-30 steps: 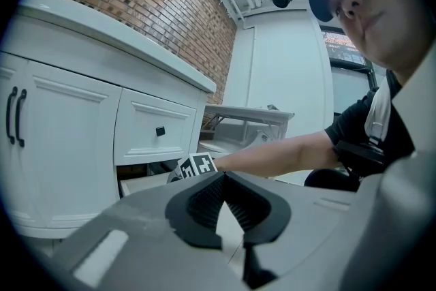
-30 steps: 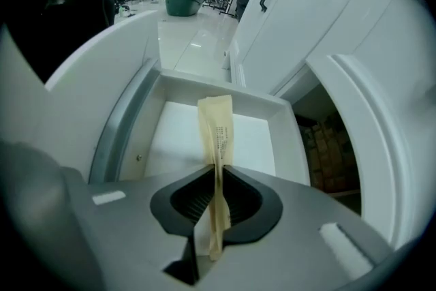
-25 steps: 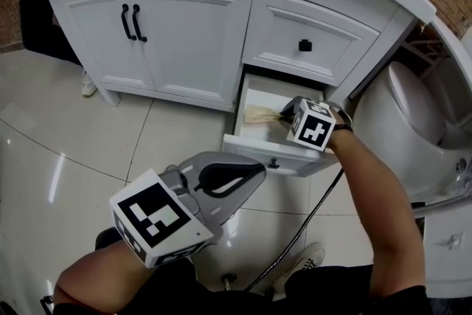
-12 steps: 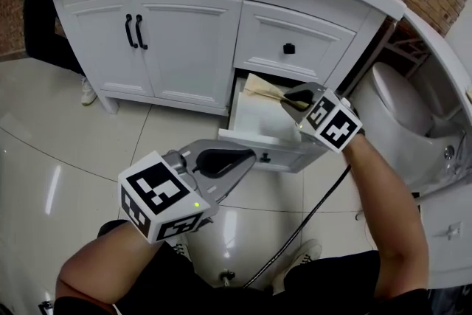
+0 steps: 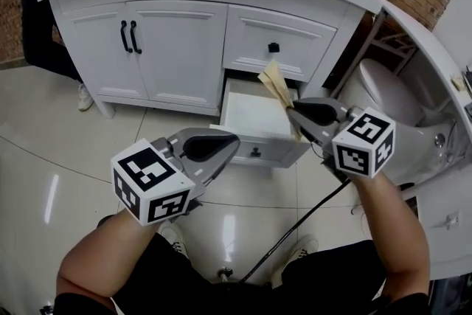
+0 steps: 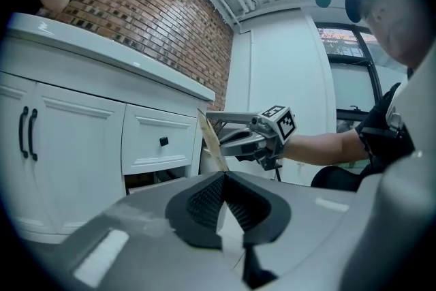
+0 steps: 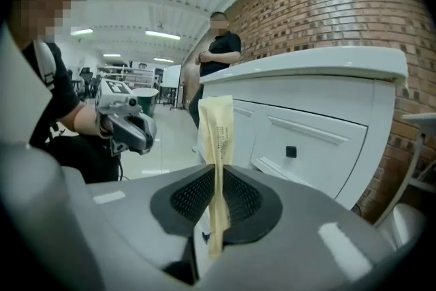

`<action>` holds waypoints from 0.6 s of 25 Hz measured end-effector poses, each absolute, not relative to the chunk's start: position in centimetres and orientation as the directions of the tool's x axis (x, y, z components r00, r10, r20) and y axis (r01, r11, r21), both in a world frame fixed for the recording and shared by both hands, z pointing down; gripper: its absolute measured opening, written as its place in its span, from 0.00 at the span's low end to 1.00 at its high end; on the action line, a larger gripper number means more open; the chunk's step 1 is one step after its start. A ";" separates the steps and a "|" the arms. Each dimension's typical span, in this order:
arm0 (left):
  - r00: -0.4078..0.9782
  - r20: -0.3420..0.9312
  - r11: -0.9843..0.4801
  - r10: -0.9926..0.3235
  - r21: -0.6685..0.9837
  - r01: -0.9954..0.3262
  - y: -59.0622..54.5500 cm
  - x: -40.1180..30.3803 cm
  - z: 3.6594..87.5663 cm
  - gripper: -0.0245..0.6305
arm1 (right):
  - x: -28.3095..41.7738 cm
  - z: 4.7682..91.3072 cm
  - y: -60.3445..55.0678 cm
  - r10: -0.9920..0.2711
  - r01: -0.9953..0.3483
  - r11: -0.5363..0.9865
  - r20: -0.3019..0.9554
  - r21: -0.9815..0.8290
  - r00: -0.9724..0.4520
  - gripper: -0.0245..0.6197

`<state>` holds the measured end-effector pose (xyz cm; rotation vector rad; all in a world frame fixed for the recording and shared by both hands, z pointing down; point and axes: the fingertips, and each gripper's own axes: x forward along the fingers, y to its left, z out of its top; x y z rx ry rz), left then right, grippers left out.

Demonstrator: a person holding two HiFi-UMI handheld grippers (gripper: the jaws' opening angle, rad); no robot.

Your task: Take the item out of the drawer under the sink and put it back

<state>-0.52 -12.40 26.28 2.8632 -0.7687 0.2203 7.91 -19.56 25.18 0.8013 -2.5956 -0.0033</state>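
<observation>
Where the item is, head view: a tan paper packet (image 5: 274,81) is pinched in the right gripper (image 5: 296,114) above the open drawer (image 5: 247,153), low in the white vanity (image 5: 177,48). The drawer floor looks bare, so the taking-out half seems done.
Left gripper, head view: the left gripper (image 5: 230,142) hangs near and to the left of the drawer, well apart from the packet, probably to leave the way back clear.
Left gripper view, jaws: its pads meet at the tips with nothing between them.
Left gripper view, extra: seen side-on, the packet (image 6: 210,136) leans and pokes up past the right gripper (image 6: 228,133), a tilt that the head view flattens.
Right gripper view, grip: the pads are clamped on the packet (image 7: 219,126) low along its length. The long free end could lead into the drawer first.
Right gripper view, extra: only here do the print on the sleeve and a second person (image 7: 218,44) at the far counter show.
</observation>
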 end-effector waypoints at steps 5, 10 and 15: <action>0.852 0.195 -0.853 -0.485 0.109 -0.510 -12.5 -0.4 26.5 0.04 | 8.2 23.2 -15.9 -0.517 -0.556 0.830 0.304 -0.050 -0.800 0.10; 0.852 0.191 -0.849 -0.487 0.124 -0.513 -12.6 -0.5 26.7 0.04 | 8.5 22.2 -12.6 -0.498 -0.542 0.827 0.255 -0.147 -0.829 0.10; 0.848 0.168 -0.846 -0.502 0.107 -0.522 -12.2 -0.5 26.1 0.04 | 9.9 21.8 -10.2 -0.517 -0.552 0.815 0.211 -0.176 -0.830 0.10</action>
